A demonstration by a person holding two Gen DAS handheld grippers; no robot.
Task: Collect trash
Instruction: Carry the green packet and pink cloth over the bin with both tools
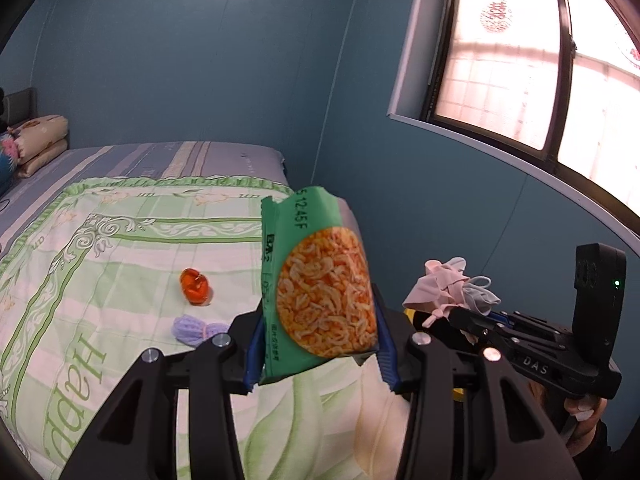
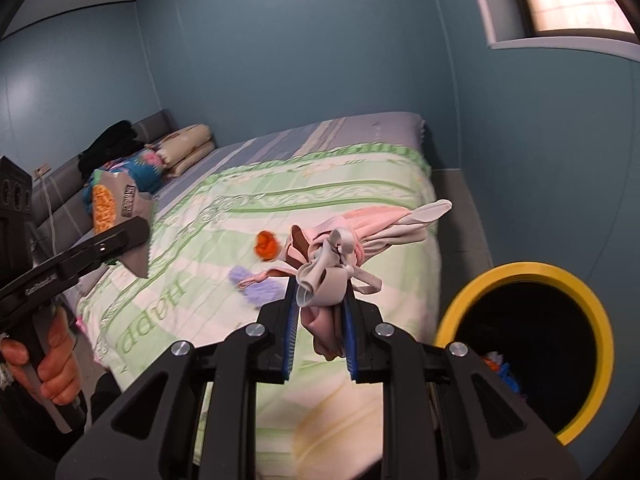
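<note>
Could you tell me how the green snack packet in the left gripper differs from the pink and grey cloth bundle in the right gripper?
The green snack packet is a flat, stiff, printed wrapper; the pink and grey cloth bundle is soft, crumpled fabric with loose straps. The packet stands upright between the left gripper's pads, while the bundle flops out sideways beyond the right gripper. Both are clamped and held above the green patterned quilt.

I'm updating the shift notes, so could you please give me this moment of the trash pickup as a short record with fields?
left gripper: shut on a green snack wrapper, held upright above the bed
right gripper: shut on a pink and grey cloth bundle
bin: yellow rim, dark inside, on the floor beside the bed, some items already in it
still on the quilt: an orange item and a lilac item
bed head: folded bedding
</note>
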